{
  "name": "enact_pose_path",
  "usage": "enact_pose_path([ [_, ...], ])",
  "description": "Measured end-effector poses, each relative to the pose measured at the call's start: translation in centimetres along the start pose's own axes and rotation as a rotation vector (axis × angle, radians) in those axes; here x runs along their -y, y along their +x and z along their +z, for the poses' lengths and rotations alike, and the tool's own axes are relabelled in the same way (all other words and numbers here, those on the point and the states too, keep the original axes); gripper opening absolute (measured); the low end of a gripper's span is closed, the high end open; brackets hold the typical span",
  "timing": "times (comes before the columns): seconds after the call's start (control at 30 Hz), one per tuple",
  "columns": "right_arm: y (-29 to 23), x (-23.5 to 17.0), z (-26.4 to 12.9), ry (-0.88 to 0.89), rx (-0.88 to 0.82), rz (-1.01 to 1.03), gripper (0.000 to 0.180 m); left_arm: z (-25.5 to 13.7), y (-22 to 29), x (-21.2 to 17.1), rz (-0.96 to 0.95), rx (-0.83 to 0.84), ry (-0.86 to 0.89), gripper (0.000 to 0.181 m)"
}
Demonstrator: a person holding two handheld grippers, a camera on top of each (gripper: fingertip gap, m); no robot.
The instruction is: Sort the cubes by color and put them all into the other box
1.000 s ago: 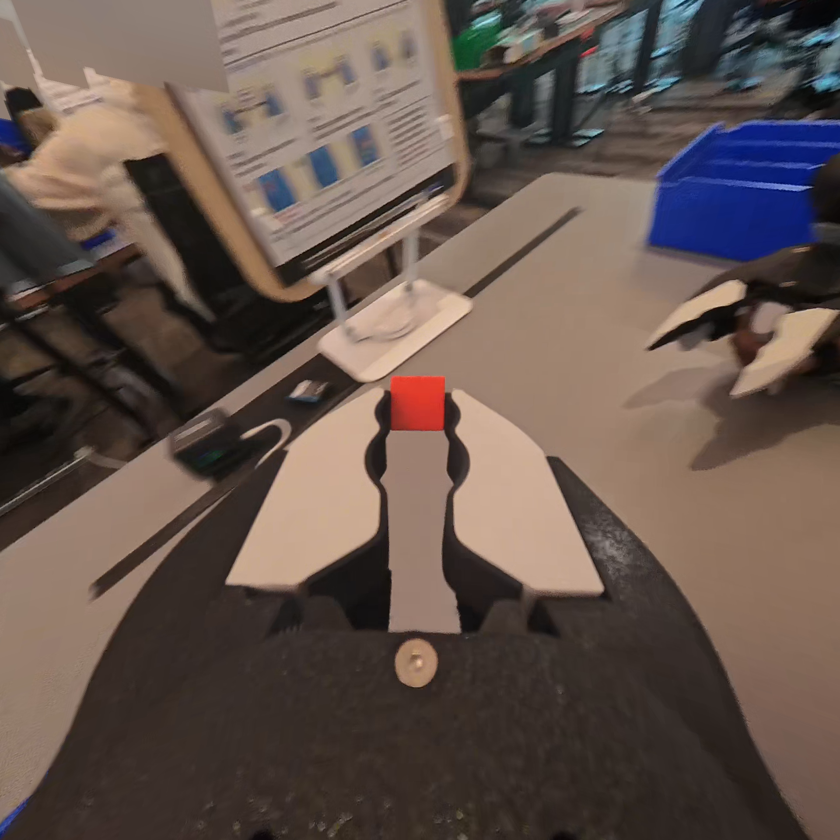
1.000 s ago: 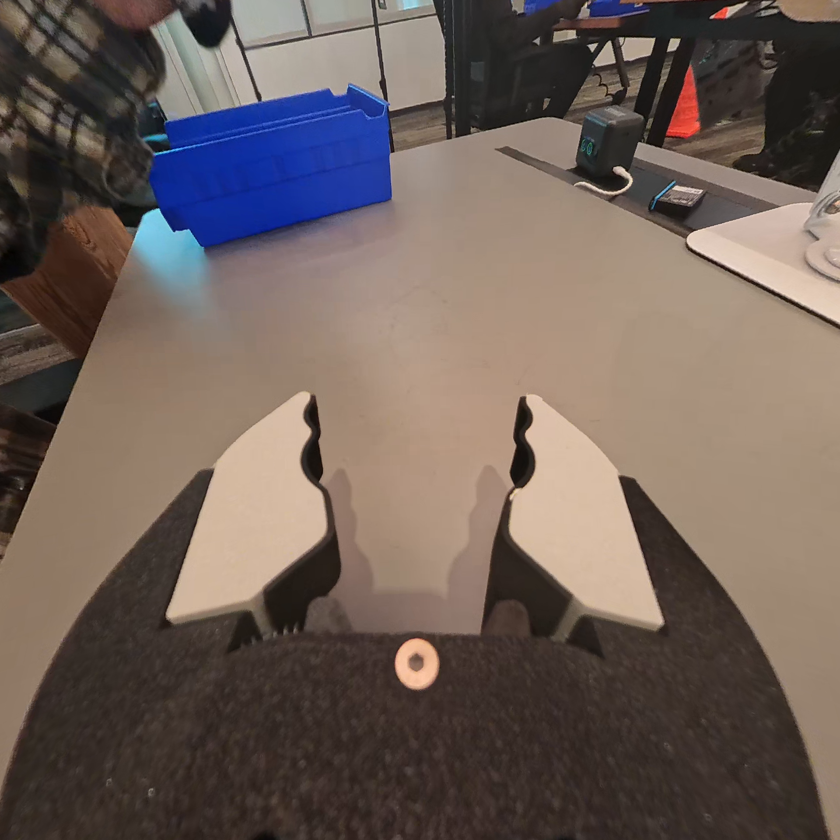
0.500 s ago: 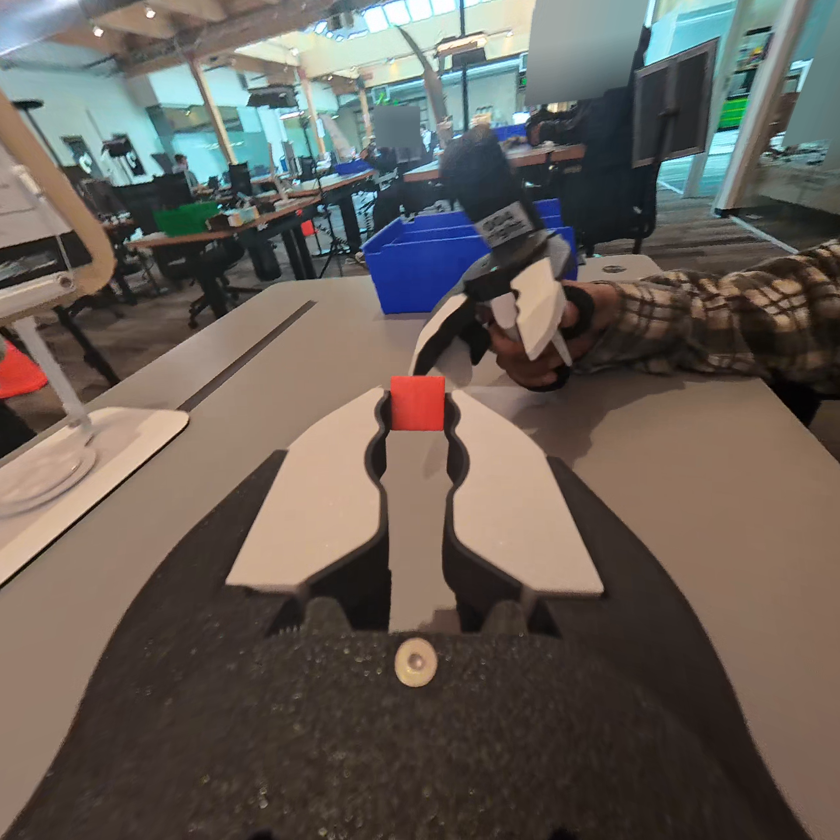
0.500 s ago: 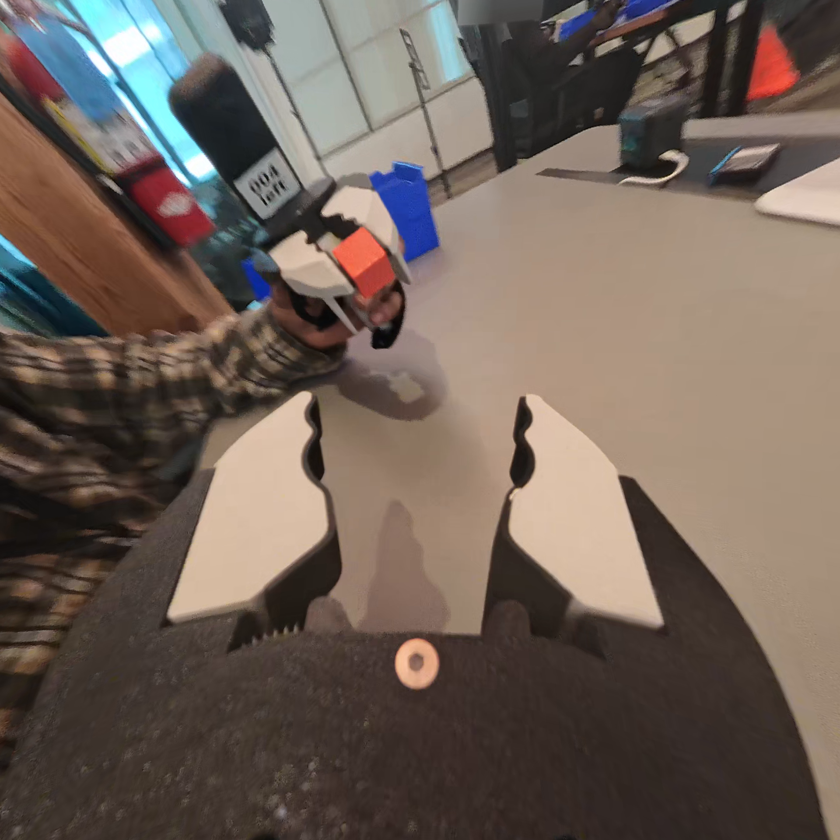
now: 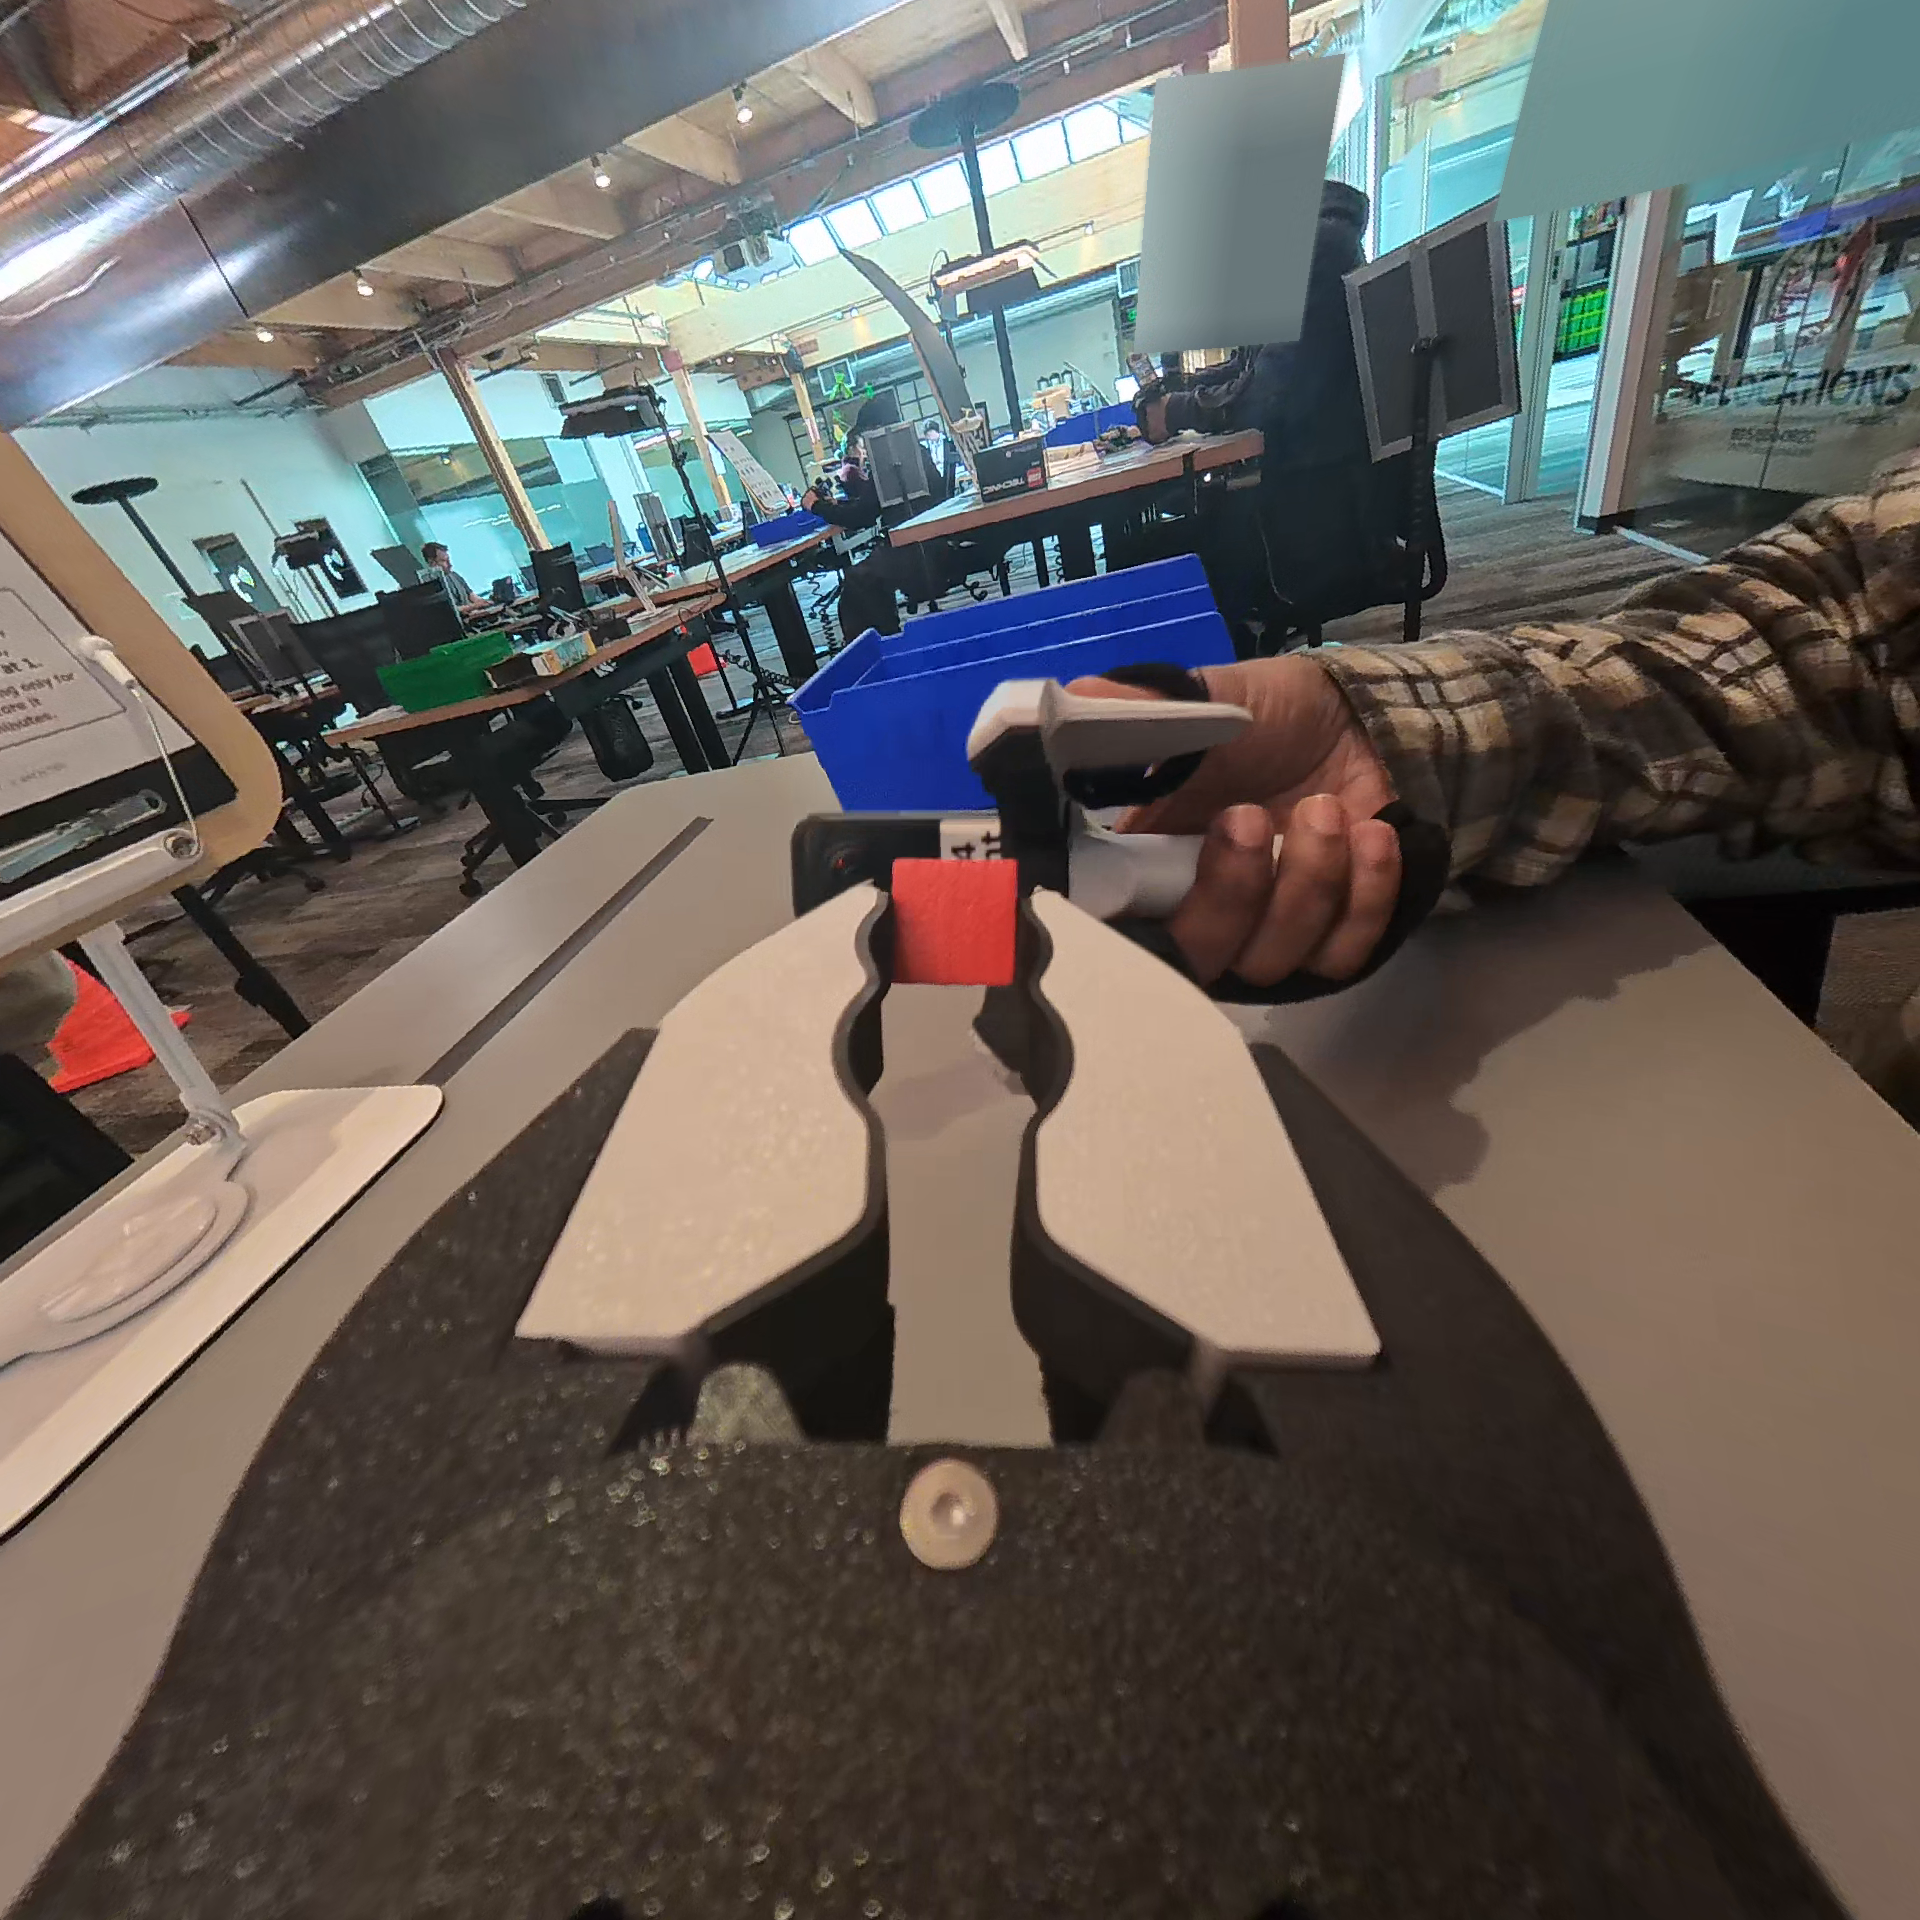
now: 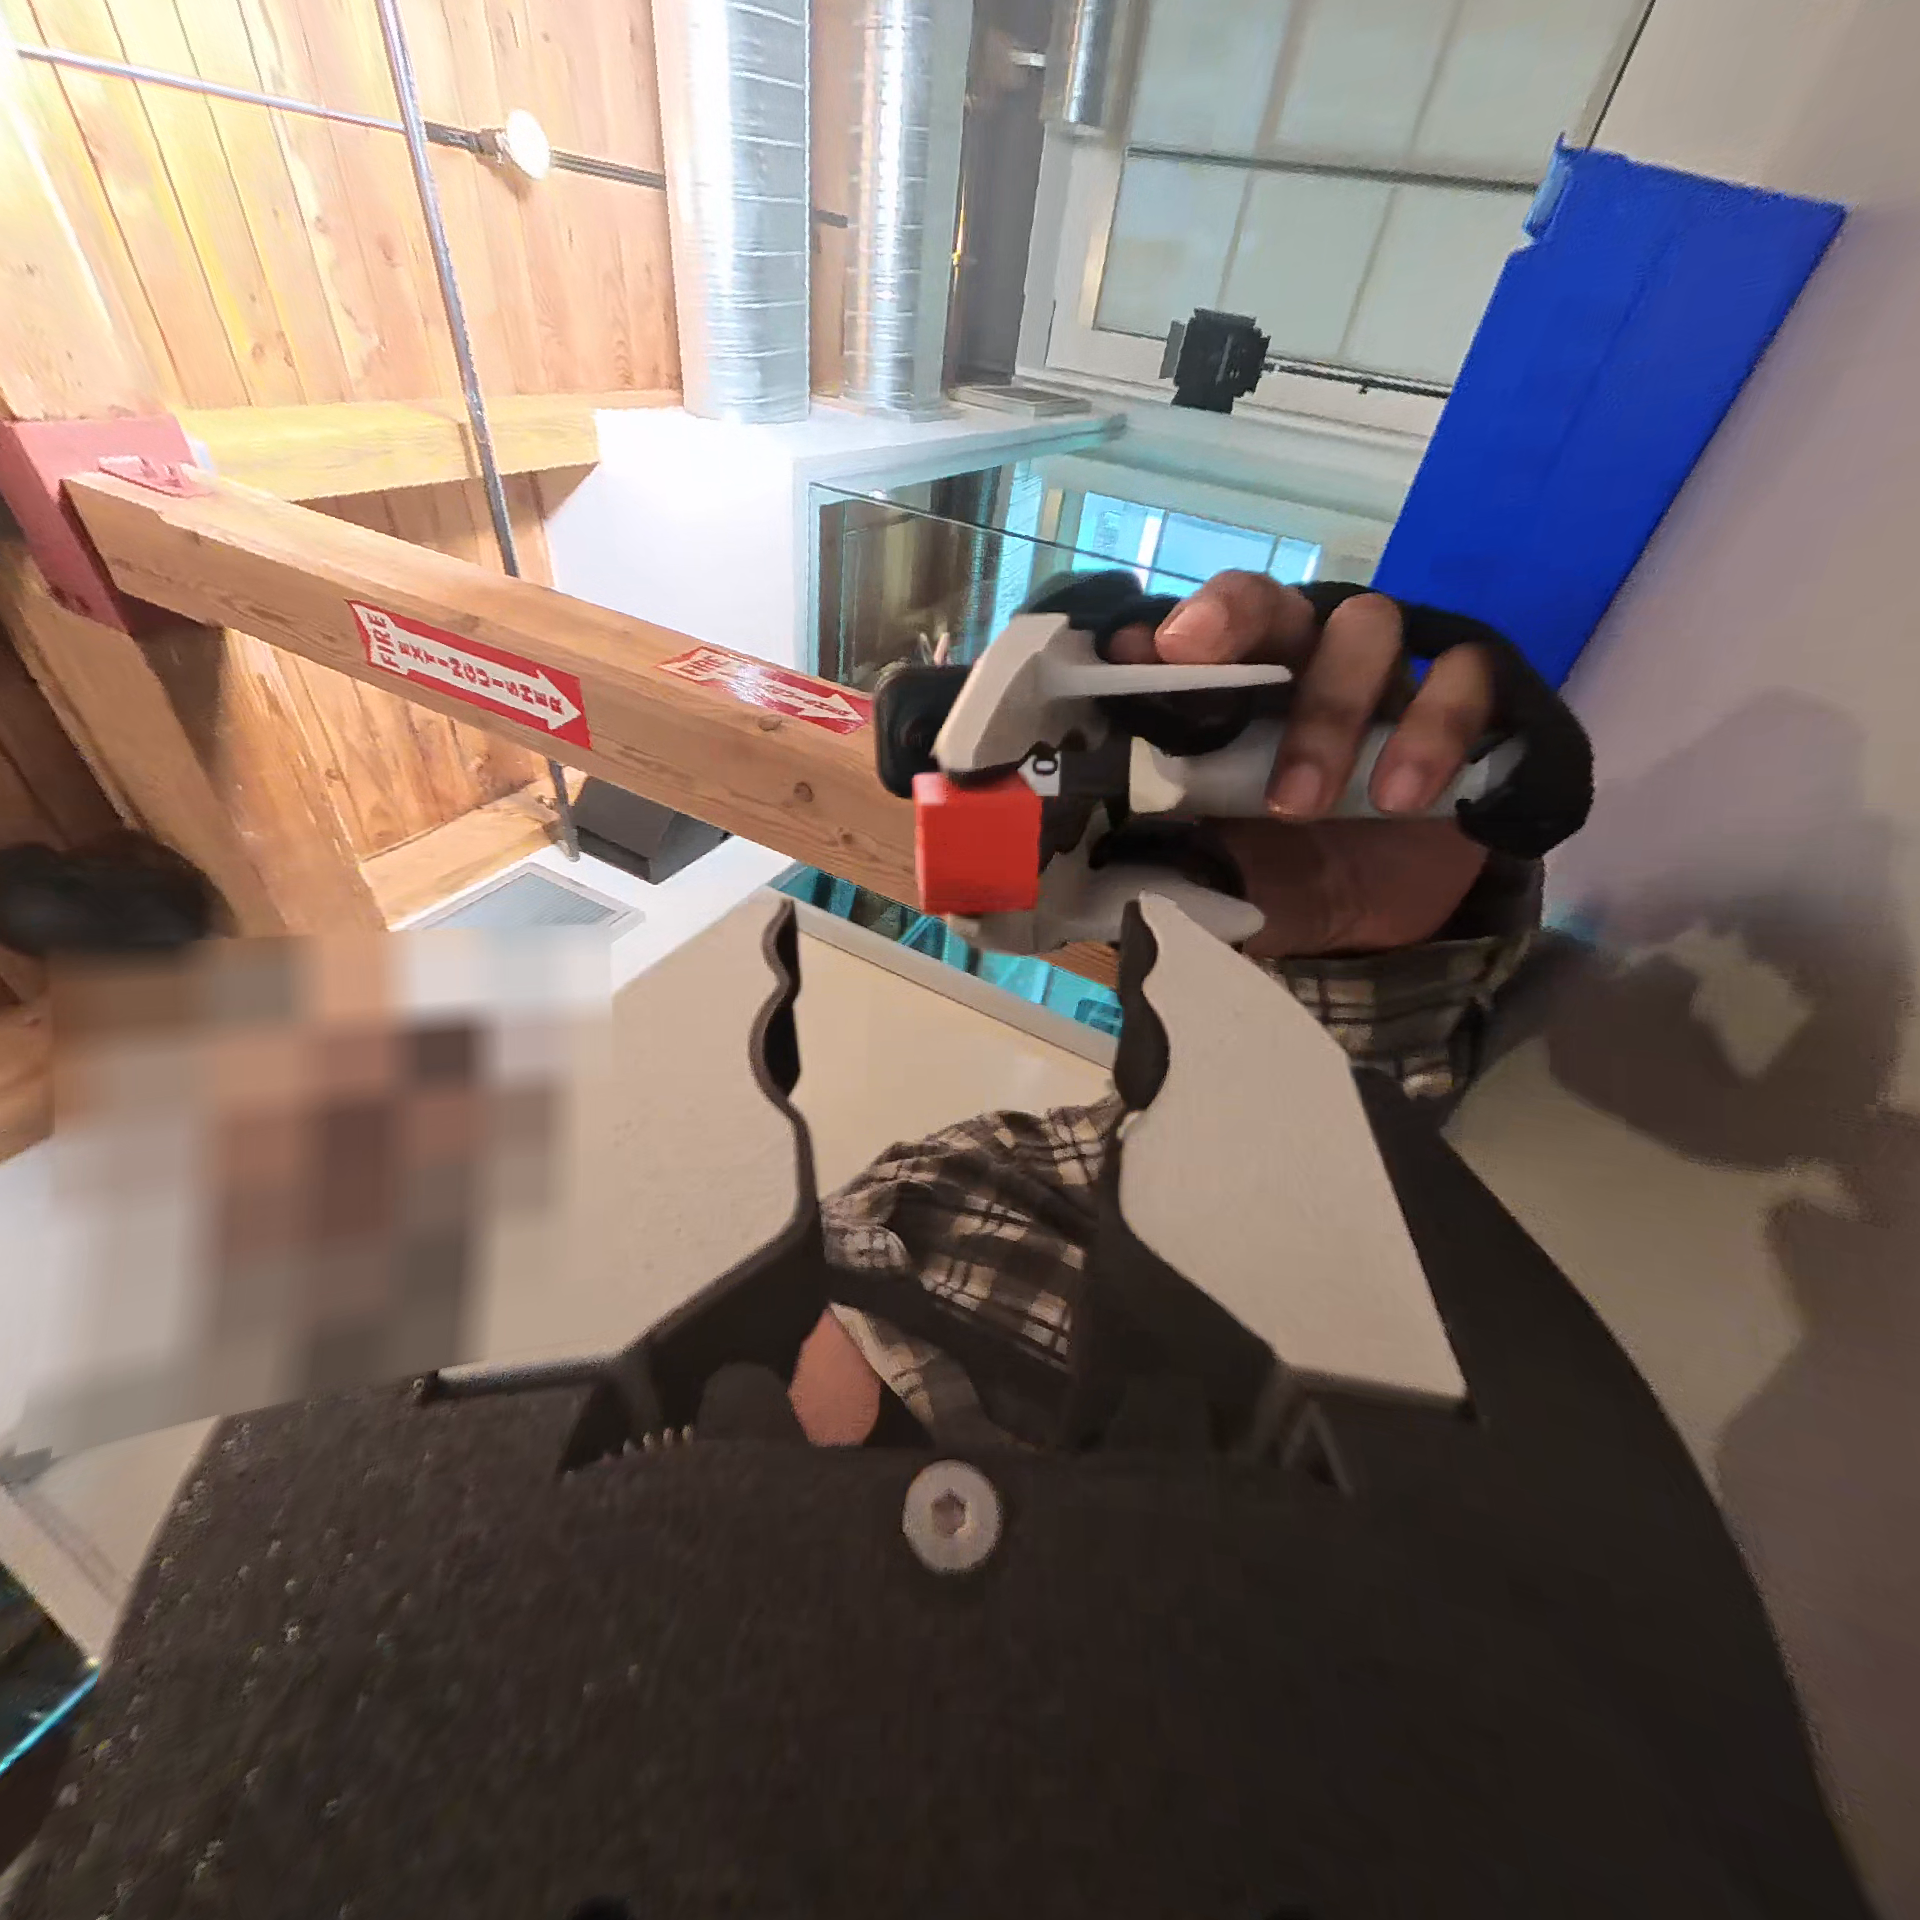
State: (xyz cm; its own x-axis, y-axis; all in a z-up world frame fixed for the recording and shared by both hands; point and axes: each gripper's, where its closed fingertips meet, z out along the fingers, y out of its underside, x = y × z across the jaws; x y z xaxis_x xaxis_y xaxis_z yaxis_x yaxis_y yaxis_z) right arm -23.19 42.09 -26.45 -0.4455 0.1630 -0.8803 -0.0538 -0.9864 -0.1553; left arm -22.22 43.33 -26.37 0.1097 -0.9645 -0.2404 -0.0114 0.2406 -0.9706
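Open-plan workshop, grey matte table [image 5: 1558, 1195]. Left gripper [image 5: 954, 935] clamps small red plastic cube [image 5: 954, 921] at its tips, off the table; right gripper [image 6: 961, 940] spread, empty, rolled sideways. Blue plastic bin [image 5: 935, 717] beyond; keep the squeeze until over it

Right claw [image 6: 956, 997] agape, left claw [image 6: 982, 831] clamping red cube [image 6: 975, 844], blue box [image 6: 1600, 416] behind

White lettering on two red arrow stickers [image 6: 468, 681] stuck along a wooden beam [image 6: 260, 582]. Black digits, partly hidden, on a white label [image 5: 971, 844] around a black handle [image 5: 842, 862]. Dark print on a white sign board [image 5: 52, 675] at left. Pale lettering across a glass wall [image 5: 1787, 395] far right. White brand lettering on a black box [image 5: 1011, 480] atop a distant desk.
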Motion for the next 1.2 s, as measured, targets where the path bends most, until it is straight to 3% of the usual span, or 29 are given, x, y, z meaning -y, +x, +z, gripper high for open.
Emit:
enact_pose_path([
  [0.17, 0.1, -0.1, 1.6, -0.018, 0.038, 0.027, 0.049, -0.1, 0.3, 0.5, 0.023, 0.001, 0.001, 0.022],
  [0.27, -0.4, 0.0, 2.0, -0.022, 0.073, 0.013, 0.023, -0.1, 0.5, 0.5, 0.021, -0.010, -0.001, 0.021],
  [0.37, -0.4, 0.2, 1.9, -0.021, 0.051, 0.000, 0.022, 0.0, 0.7, 0.5, -0.004, -0.030, -0.008, 0.022],
  [0.4, -0.6, 0.3, 1.8, -0.022, 0.043, -0.006, 0.025, 0.0, 0.7, 0.4, -0.022, -0.036, -0.011, 0.026],
  [0.5, -1.6, 0.5, 0.6, -0.022, -0.030, -0.067, 0.022, 0.3, 0.2, 0.2, -0.066, -0.006, -0.028, 0.064],
  [0.6, -3.8, 1.3, -2.1, -0.026, -0.215, -0.206, 0.023, 0.4, -0.2, -0.1, -0.074, 0.030, -0.043, 0.081],
  [0.77, -10.3, 4.7, -12.4, 0.021, -0.777, -0.494, 0.023, 0.6, -0.1, -0.6, -0.069, 0.039, -0.072, 0.082],
  [0.9, -16.8, 6.9, -25.5, 0.093, -1.364, -0.588, 0.022, 0.8, -0.1, -1.4, -0.011, 0.054, -0.125, 0.074],
  [1.0, -19.8, 6.1, -35.8, 0.105, -1.791, -0.521, 0.023, 0.9, 0.2, -0.9, 0.021, 0.061, -0.120, 0.070],
  [1.07, -19.3, 3.9, -40.5, 0.063, -1.923, -0.370, 0.023, 0.8, 0.3, -0.1, 0.040, 0.068, -0.099, 0.070],
  [1.2, -15.8, -0.4, -46.0, 0.008, -2.000, -0.110, 0.023, 0.6, 0.3, 0.6, 0.032, 0.070, -0.075, 0.067],
])
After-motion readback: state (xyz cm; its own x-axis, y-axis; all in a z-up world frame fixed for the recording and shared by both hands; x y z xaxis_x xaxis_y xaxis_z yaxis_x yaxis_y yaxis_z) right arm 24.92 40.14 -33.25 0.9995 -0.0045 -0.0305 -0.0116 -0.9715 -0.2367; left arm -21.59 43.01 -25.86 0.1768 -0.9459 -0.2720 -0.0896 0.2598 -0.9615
